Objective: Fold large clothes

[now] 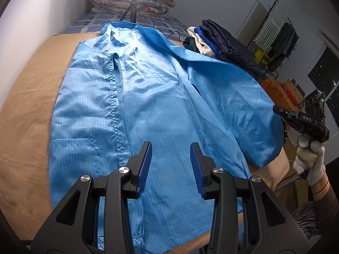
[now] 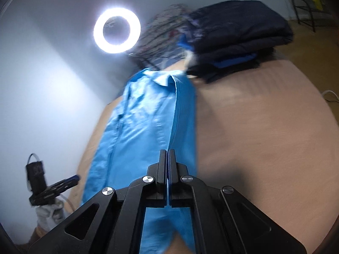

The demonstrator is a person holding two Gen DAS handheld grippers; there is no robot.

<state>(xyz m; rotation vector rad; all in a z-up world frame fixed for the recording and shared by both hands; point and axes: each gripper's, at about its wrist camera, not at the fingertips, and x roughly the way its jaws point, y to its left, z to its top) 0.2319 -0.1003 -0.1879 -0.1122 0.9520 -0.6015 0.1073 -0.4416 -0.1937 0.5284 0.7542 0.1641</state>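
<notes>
Left gripper [image 1: 171,160]: blue-padded jaws parted, nothing between them, hovering over the hem end of the blue work coat [image 1: 131,105]. Right gripper [image 2: 168,165]: jaws pressed together on a raised edge of that coat, fabric running up from the tips. In the left view, the right gripper's body shows white lettering; too small to read with certainty. A white-gloved hand [image 1: 309,158] holds it.

Coat: light blue, thin grid of stripes, shiny, creased; front zip, patch pocket, elastic cuff near the hem. Lies lengthwise on the tan bed cover [image 1: 27,110], collar far, right side lifted. Beyond: stack of folded dark clothes [image 1: 228,46], ring light [image 2: 117,30], floral quilt [image 1: 131,0].
</notes>
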